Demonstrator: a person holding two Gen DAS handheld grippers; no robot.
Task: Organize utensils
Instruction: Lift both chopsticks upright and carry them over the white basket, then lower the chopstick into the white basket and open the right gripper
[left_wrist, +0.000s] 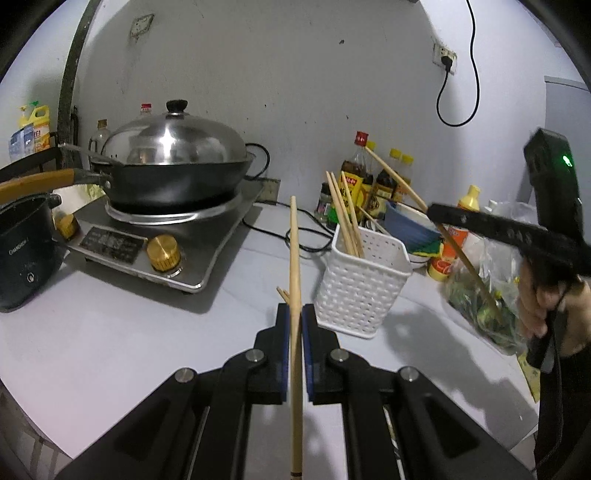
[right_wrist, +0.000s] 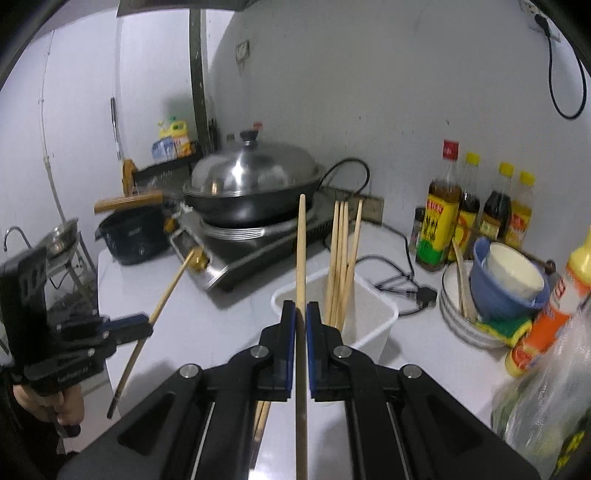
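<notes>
Left tongs (left_wrist: 295, 314) pinch chopstick (left_wrist: 294, 258) mid-length; right tongs (right_wrist: 301, 314) likewise clamp theirs (right_wrist: 301, 240). Basket (right_wrist: 373, 314) just ahead, beneath tips. Light, stiff, slippery sticks: you hold near middle.

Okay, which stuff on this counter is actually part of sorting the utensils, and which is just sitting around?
Part of the job:
- chopstick clamped in left gripper
- chopstick clamped in right gripper
- white basket already holding chopsticks
- loose chopsticks on the counter

Just lying about:
- lidded wok on its burner
- sauce bottles
- stacked bowls
- small black pot
</notes>
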